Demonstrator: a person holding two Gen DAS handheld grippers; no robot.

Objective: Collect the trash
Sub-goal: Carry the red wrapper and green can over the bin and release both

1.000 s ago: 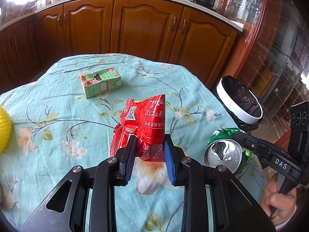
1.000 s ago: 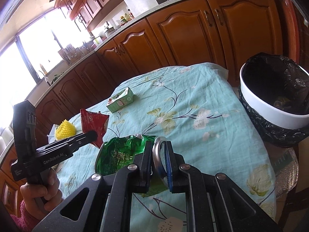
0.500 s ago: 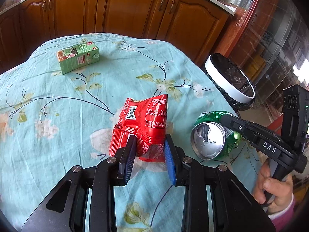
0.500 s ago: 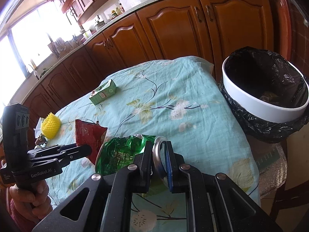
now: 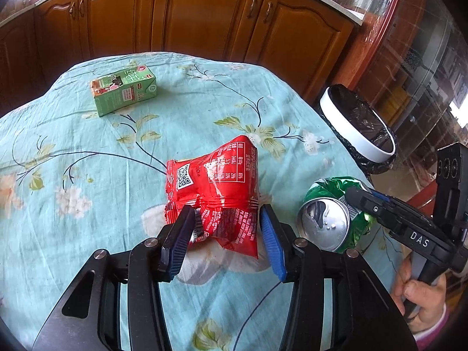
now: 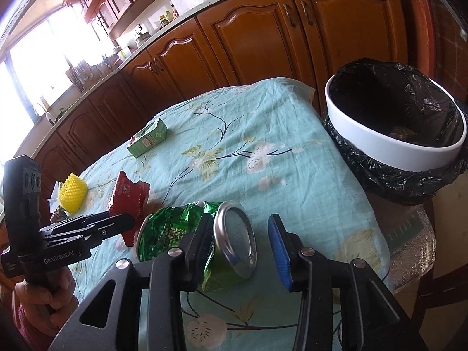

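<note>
Trash set down, both claws let go

Counter (image 5: 87, 152) under its floral cloth carries nearly everything; the bin (image 6: 392, 149), white-rimmed with a black liner, stands just off its far right corner with some scrap already inside. Nearer, the green carton (image 5: 124, 90) lies untouched toward the far side. The red snack wrapper (image 5: 213, 187) rests on the cloth between the left claw (image 5: 226, 234) pads, whose jaws have just been opening and now stand clear of the foil. The crushed green can (image 6: 187, 234) lies on its side between the right claw (image 6: 242, 248) pads, likewise just released, with a gap on the blue-pad side. A yellow spiky ball (image 6: 72, 192) sits at the near left edge (probably not trash).

By my reading, both pieces have been put down short of the bin, so collection is unfinished. Next calls for re-gripping each piece firmly and carrying it over the bin's rim.
</note>
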